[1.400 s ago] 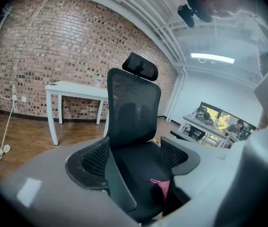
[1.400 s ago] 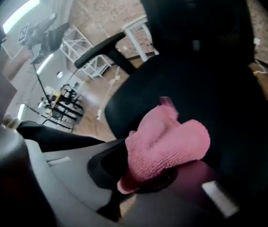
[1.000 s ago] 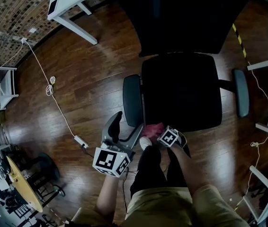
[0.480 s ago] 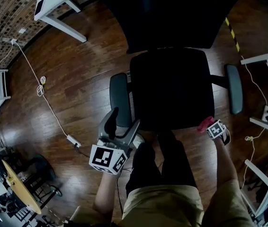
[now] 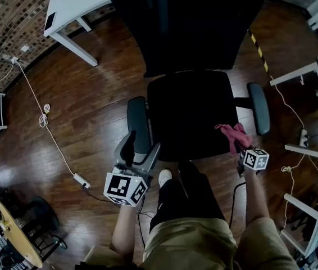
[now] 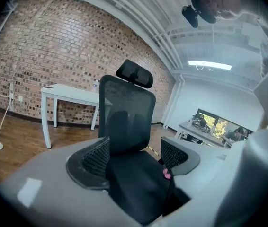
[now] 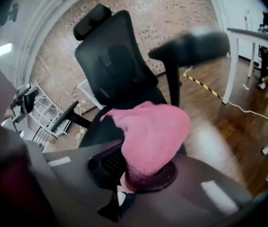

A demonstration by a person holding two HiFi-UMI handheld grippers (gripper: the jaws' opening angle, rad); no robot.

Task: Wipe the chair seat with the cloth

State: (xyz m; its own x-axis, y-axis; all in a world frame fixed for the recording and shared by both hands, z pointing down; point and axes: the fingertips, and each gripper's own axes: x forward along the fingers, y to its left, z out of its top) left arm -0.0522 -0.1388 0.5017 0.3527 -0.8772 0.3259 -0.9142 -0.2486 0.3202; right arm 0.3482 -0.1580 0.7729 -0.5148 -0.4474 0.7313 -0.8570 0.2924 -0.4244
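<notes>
Left hand-held gripper [image 6: 134, 157], jaws wide apart and holding nothing, hangs at the front left of the black office chair [image 5: 187, 32], just beside its left-hand armrest [image 5: 137, 122]. Right hand-held gripper [image 7: 136, 176] is at the front right corner of the seat [image 5: 190, 114], near the other armrest [image 5: 258, 107]. Its jaws are clamped on the pink cloth [image 7: 150, 131], which is bunched over that corner.

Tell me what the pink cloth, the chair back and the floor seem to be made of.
Pink cloth: soft woven or knitted fabric, matte; a fine textured weave shows and it drapes in folds.
Chair back: probably black mesh on a plastic frame; darker shapes show through it.
Floor: dark wood planks or wood-look laminate, glossy; seams and reflections show.
</notes>
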